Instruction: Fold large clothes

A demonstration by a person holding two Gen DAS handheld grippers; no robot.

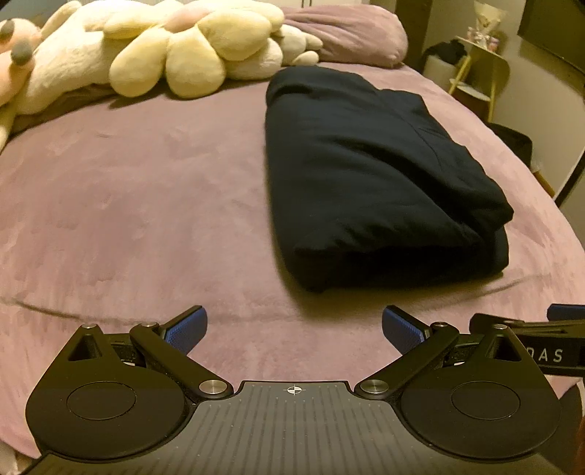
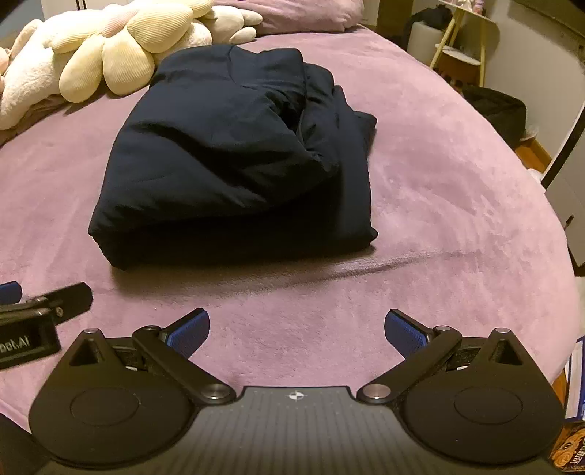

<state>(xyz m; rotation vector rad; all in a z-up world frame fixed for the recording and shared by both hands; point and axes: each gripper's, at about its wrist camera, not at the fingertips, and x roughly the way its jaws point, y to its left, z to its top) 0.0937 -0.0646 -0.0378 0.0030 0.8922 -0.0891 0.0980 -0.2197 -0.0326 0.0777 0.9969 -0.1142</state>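
Note:
A dark navy garment [image 1: 373, 175] lies folded into a thick rectangular bundle on the mauve bedspread [image 1: 146, 204]; the right wrist view shows the garment [image 2: 234, 164] ahead and a little left. My left gripper [image 1: 294, 330] hovers over the bedspread, short of the bundle's near edge, its blue pads spread wide with nothing between them. My right gripper [image 2: 296, 334] is also open and empty, held back from the bundle over bare bedspread [image 2: 438, 204]. Each gripper's black body shows at the edge of the other's view.
Cream plush toys [image 1: 175, 47] are piled at the head of the bed beside a mauve pillow [image 1: 351, 33]. To the right of the bed stand a small yellow-legged side table [image 1: 479, 62] and a dark basket [image 2: 493, 109] on the floor.

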